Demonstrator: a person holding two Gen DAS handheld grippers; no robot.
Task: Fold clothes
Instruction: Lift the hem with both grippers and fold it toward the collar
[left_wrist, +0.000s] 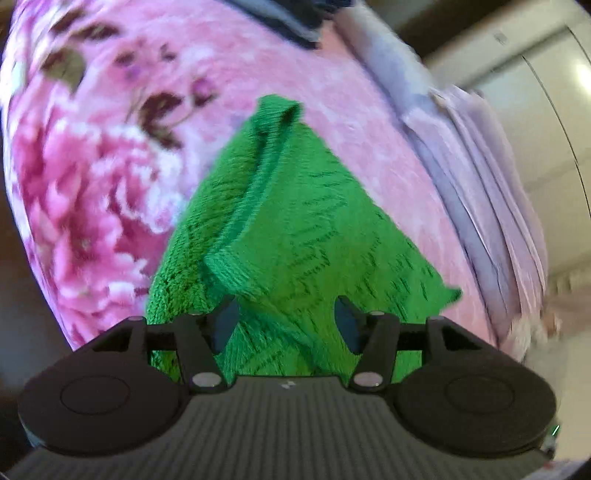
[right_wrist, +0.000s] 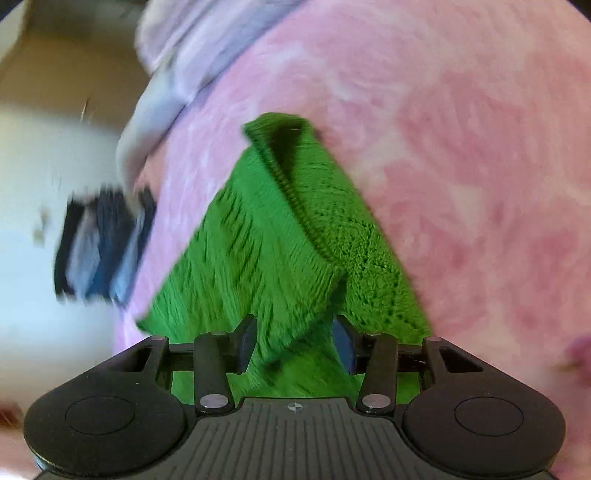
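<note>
Green terry cloth (left_wrist: 295, 229) lies on a pink floral blanket (left_wrist: 110, 177), partly folded, w/ a raised ridge running from its far tip down toward each camera. In both wrist views the cloth fills the space right in front of the tools.

Left gripper (left_wrist: 286, 325): jaws apart, cloth passing between the two blue pads (left_wrist: 225, 325). Fabric bunches against the left one, but whether either pad is actually pressing is unclear; no clamp visible. Right gripper (right_wrist: 293, 343): jaws also apart, a fold of the green cloth (right_wrist: 280, 240) sitting in the gap, near the right-hand pad.

Edges & room: in the left wrist view, the cloth's far tip curls over, well inside the blanket. Open blanket spreads to the left of the cloth. To its right, a stack of pale lilac folded fabric (left_wrist: 480, 177) runs along the blanket edge, near the cloth's right corner. In the right wrist view the blanket (right_wrist: 461, 184) is bare to the right; lilac fabric (right_wrist: 192, 48) sits upper left.

Hard to read: motion blur in both views. A dark blue striped item (right_wrist: 103, 247) at the blanket edge in the right wrist view is too smeared to name. The near hem of the cloth is hidden behind both gripper bodies.
</note>
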